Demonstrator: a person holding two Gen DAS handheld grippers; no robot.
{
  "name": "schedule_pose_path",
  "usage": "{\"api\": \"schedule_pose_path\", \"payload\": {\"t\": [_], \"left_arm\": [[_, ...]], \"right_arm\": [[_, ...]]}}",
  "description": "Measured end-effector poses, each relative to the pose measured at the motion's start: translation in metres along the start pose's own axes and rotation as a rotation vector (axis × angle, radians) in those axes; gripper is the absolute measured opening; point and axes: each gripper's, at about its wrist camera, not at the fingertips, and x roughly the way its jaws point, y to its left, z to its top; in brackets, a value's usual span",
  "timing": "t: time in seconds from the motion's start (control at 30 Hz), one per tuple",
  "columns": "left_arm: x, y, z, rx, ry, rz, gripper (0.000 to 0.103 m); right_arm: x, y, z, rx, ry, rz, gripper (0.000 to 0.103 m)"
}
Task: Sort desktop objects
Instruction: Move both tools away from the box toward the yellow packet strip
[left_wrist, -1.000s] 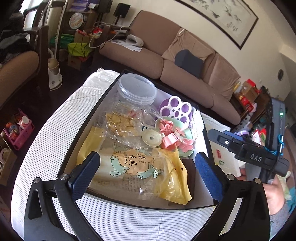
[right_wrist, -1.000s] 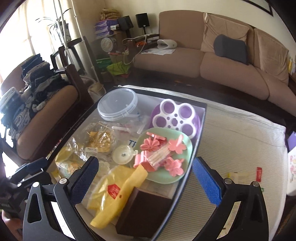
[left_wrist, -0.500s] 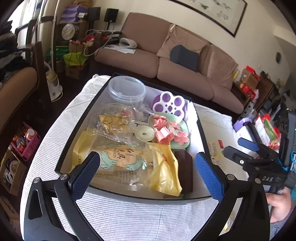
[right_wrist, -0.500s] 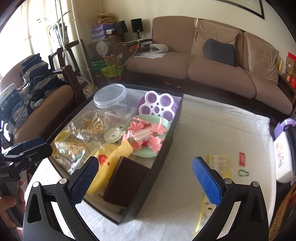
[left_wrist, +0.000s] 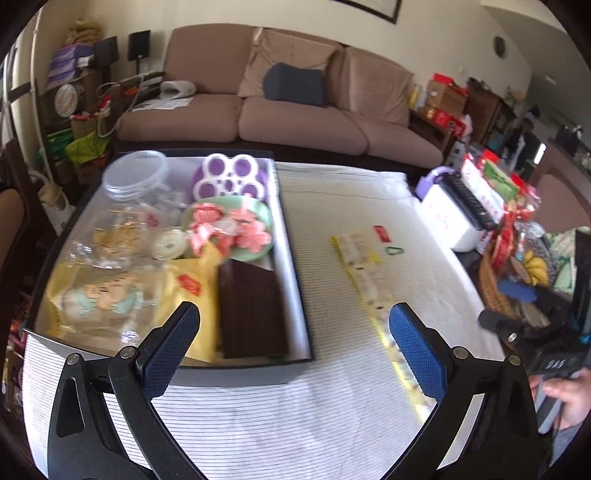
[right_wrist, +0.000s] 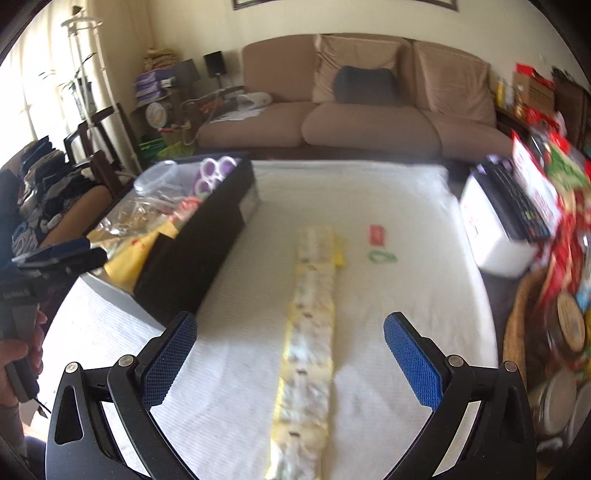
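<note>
Right wrist view looks down a long yellow packet strip (right_wrist: 308, 339) lying lengthwise on the white striped tablecloth (right_wrist: 406, 280); its pale, printed face is smeared by motion blur and its near end runs out of frame at the bottom. The right gripper (right_wrist: 290, 354) hangs above it with blue-padded jaws spread wide and nothing between them. Just beyond the strip's far end lie a small red tag (right_wrist: 377, 234) and a green clip (right_wrist: 382, 257), apart from each other; the print on the tag cannot be read.

To the left sits the black box (right_wrist: 207, 240), filled with loose goods. From the left wrist view its contents show more clearly: a brown block (left_wrist: 251, 310) against the right wall, yellow bags (left_wrist: 184, 291), a green plate (left_wrist: 258, 218) of pink paper flowers, a purple-and-white paw-shaped tray (left_wrist: 231, 179), and a clear lidded tub (left_wrist: 135, 173). The left gripper (left_wrist: 293, 347) is likewise wide open and empty, hovering over the box's near right corner.

A hand (left_wrist: 569, 398) grips the right tool's handle at the frame edge, partly cut off. Clutter at the table's right side is too blurred to identify.
</note>
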Motion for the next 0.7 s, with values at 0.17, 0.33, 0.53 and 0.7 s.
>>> {"api": "schedule_pose_path", "payload": {"t": [0.17,0.33,0.53,0.7], "left_arm": [[-0.001,-0.044,-0.018,0.027,0.005,-0.031,0.103],[0.002,-0.074,-0.052,0.003,0.038,-0.072,0.103],[0.022,-0.093,-0.094,-0.006,0.128,-0.057,0.103],[0.039,-0.104,-0.099,-0.003,0.139,-0.062,0.103]], "right_arm": [[-0.003,-0.031,-0.047,0.026,0.045,-0.046,0.103],[0.001,-0.044,-0.085,0.01,0.06,-0.029,0.103],[0.013,-0.032,-0.109,-0.071,0.107,0.0,0.103],[0.01,-0.042,-0.105,-0.052,0.08,0.011,0.102]]}}
